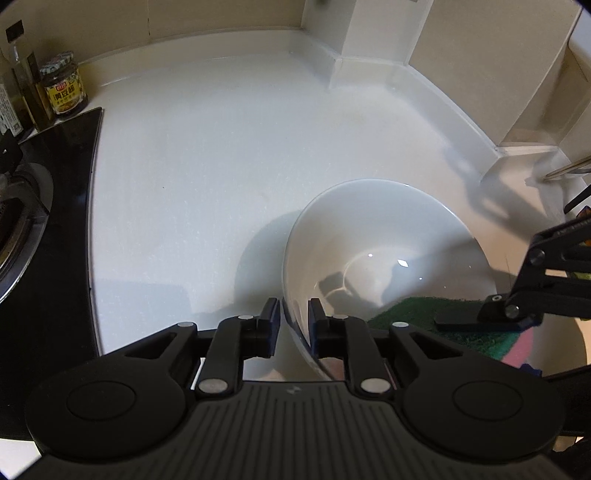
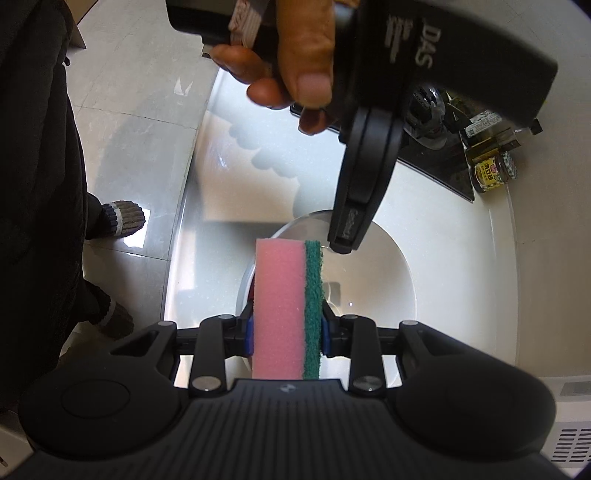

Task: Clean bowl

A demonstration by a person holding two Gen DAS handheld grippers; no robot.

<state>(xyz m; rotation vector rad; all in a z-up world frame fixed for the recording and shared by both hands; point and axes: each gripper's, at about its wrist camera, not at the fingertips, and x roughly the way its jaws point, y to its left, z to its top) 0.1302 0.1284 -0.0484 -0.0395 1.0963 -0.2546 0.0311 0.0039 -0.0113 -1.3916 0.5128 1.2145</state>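
A white bowl (image 1: 369, 229) stands on the white counter (image 1: 203, 166). My left gripper (image 1: 293, 317) straddles its near rim, one pad outside and one inside. A strip of counter shows between the outer pad and the rim, so the jaws are open around it. My right gripper (image 2: 286, 332) is shut on a pink sponge (image 2: 279, 306) with a green scouring face (image 2: 314, 295). The sponge (image 1: 424, 321) lies over the bowl's near right side. In the right wrist view the left gripper (image 2: 343, 243) reaches down to the bowl (image 2: 369, 273), held by a hand (image 2: 295, 55).
A black glass hob (image 1: 48, 221) with a burner borders the counter on the left. A yellow-labelled jar (image 1: 64, 86) and bottles (image 1: 22, 85) stand behind it. A wall pillar (image 1: 369, 33) juts out at the back. The counter's front edge, the floor and a person's feet (image 2: 123, 218) show left.
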